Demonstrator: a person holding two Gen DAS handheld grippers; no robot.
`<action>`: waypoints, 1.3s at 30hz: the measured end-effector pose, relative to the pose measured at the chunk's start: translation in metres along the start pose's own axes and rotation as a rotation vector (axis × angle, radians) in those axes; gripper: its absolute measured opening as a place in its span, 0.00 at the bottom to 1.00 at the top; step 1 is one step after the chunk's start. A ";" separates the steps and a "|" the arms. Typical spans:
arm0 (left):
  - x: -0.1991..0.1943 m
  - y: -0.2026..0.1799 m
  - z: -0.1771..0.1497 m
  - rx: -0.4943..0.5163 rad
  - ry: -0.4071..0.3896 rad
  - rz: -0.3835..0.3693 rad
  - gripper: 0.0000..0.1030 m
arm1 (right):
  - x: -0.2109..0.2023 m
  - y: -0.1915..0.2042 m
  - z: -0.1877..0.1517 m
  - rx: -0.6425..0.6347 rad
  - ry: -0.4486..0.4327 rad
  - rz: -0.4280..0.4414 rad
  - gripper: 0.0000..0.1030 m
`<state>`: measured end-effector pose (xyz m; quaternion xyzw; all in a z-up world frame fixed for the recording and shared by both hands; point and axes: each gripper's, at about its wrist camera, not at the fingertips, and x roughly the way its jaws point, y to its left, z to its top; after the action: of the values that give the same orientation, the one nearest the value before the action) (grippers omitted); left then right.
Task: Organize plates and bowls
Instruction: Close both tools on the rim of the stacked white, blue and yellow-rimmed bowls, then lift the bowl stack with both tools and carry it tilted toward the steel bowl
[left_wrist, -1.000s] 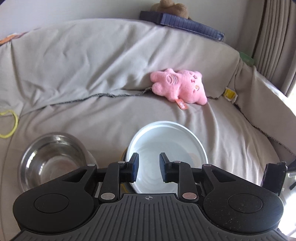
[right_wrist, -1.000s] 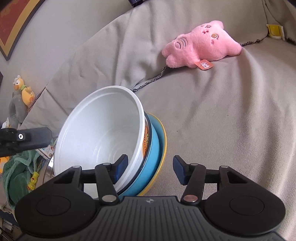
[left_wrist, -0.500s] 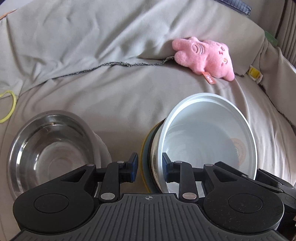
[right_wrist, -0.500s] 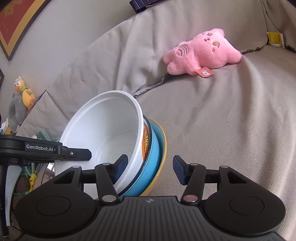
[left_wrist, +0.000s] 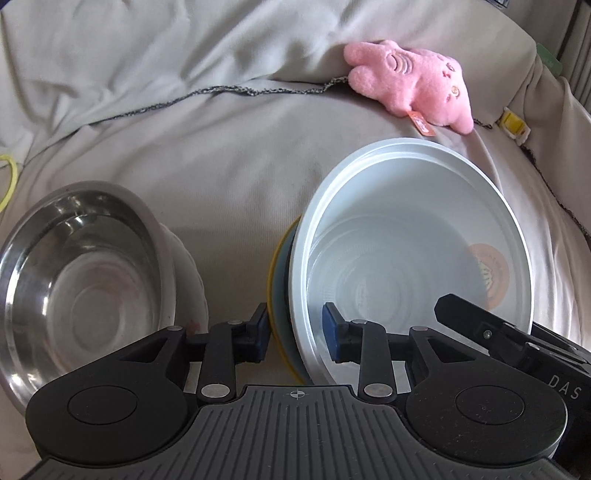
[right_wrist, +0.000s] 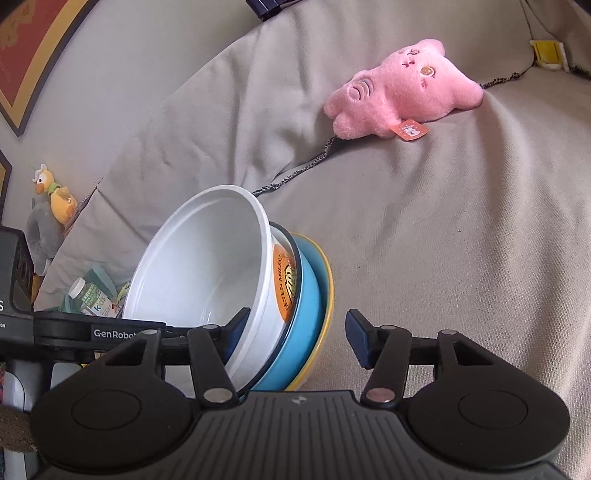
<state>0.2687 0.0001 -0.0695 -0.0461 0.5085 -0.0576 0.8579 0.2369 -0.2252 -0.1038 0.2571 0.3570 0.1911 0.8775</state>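
A white plastic bowl (left_wrist: 413, 240) sits nested in a blue dish (right_wrist: 308, 325) on a yellow plate (right_wrist: 327, 291), all tilted on the grey sofa. My left gripper (left_wrist: 295, 332) straddles the stack's near left rim, one finger inside the white bowl and one outside the plate, with small gaps showing. My right gripper (right_wrist: 295, 336) is open wide around the stack's right rim, its left finger inside the white bowl (right_wrist: 207, 273). A steel bowl (left_wrist: 81, 277) sits to the left.
A pink plush toy (left_wrist: 410, 85) lies at the sofa's back, also in the right wrist view (right_wrist: 402, 99). A yellow clip (right_wrist: 548, 53) sits far right. Toys and a bottle (right_wrist: 90, 295) lie beyond the sofa's left end.
My left gripper has moved down and right onto the stack's left rim, its fingers now straddling it. The stack has tilted up. The right gripper has stayed open on the rim.
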 end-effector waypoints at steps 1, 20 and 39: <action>0.000 0.000 0.000 -0.003 0.000 -0.001 0.33 | 0.000 0.001 0.001 0.000 -0.001 0.001 0.53; 0.007 0.000 -0.001 -0.118 0.062 -0.141 0.62 | 0.020 0.000 0.031 0.025 0.071 -0.013 0.39; 0.013 -0.008 0.007 -0.117 0.107 -0.038 0.43 | 0.023 -0.008 0.033 0.002 0.060 -0.001 0.37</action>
<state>0.2808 -0.0092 -0.0758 -0.1027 0.5550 -0.0464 0.8242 0.2770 -0.2299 -0.1003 0.2521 0.3835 0.1980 0.8661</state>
